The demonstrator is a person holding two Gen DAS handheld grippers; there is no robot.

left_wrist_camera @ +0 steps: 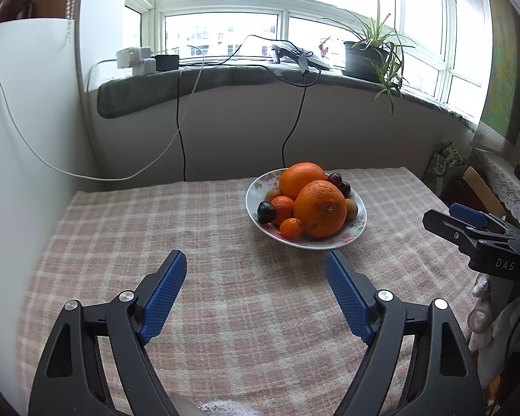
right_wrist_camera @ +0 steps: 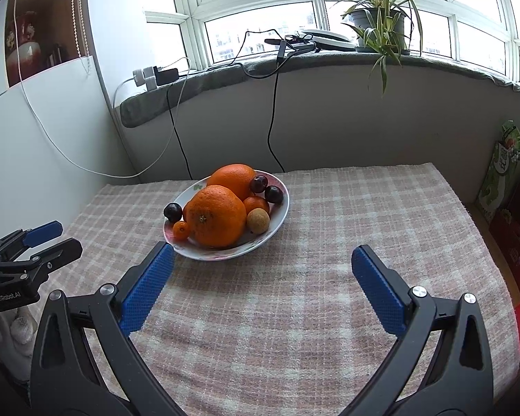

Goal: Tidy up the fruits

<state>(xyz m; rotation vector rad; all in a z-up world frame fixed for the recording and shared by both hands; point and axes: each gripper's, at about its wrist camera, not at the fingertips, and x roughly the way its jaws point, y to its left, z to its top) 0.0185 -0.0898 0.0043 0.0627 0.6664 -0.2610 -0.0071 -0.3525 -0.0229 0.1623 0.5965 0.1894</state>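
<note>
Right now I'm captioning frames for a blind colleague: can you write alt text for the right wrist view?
A floral plate heaped with two large oranges, small tangerines, dark cherries and a brown fruit sits on a checked tablecloth. The right tool hovers open and empty before it, under a window with a potted plant.

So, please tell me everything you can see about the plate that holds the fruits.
The plate is a shallow, round dish, white with a faint flower pattern, probably ceramic. It sits level on the checked tablecloth, ahead of both open grippers, touching neither. It holds two big oranges, smaller orange citrus, dark cherries and small brown fruits, piled together. No chip or crack shows.
</note>
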